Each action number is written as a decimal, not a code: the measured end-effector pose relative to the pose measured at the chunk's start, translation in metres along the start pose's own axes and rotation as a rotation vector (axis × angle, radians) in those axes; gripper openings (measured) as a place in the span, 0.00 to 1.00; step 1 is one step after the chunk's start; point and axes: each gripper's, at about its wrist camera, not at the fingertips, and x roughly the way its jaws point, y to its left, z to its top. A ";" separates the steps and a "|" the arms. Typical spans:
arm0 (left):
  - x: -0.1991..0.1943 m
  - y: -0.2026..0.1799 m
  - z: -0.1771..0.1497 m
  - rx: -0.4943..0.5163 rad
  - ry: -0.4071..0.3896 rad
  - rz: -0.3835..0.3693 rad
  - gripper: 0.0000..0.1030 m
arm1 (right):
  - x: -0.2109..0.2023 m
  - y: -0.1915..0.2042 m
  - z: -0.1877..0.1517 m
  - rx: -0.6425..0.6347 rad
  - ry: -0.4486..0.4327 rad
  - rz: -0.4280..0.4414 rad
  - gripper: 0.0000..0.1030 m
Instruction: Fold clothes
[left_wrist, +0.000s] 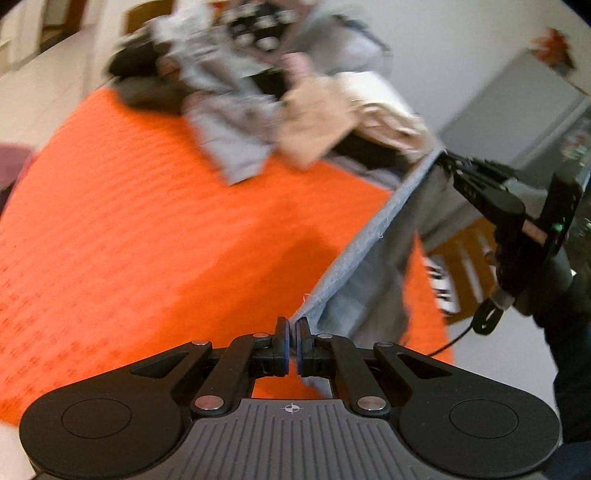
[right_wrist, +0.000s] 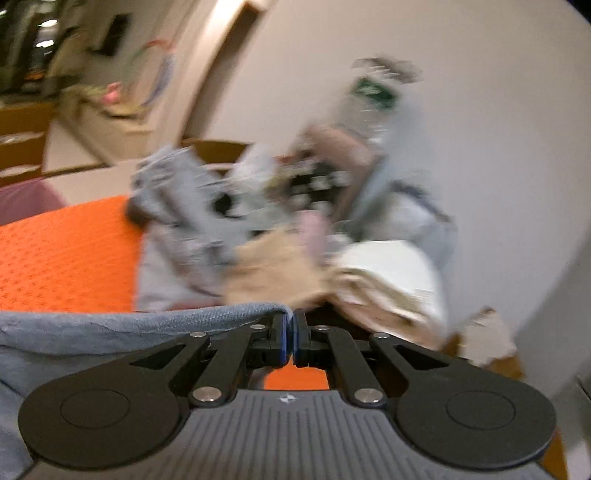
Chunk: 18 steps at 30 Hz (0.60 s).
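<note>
The blue-grey garment (left_wrist: 369, 236) is soft matt knit cloth with a fine ribbed hem. The orange cover (left_wrist: 147, 229) on the bench is matt woven cloth with a raised waffle texture. The left tongs (left_wrist: 293, 334) are matt black plastic with shiny metal rivets; the heaped clothes (right_wrist: 280, 236) look like soft cloth

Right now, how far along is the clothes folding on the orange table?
Nothing folded shows in these blurred views. In hand: a grey-blue garment is stretched between the left gripper and the right gripper, both shut on its edge, held above the orange table. Left: folding this piece, then the jumbled pile of clothes at the table's far end.
</note>
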 end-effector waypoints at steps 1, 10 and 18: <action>0.000 0.012 -0.002 -0.019 0.001 0.027 0.05 | 0.012 0.016 0.006 -0.022 0.003 0.025 0.04; -0.018 0.100 -0.016 -0.178 -0.035 0.192 0.02 | 0.103 0.140 0.066 -0.186 0.037 0.244 0.04; -0.025 0.108 -0.017 -0.080 -0.048 0.221 0.05 | 0.127 0.163 0.076 -0.183 0.153 0.341 0.52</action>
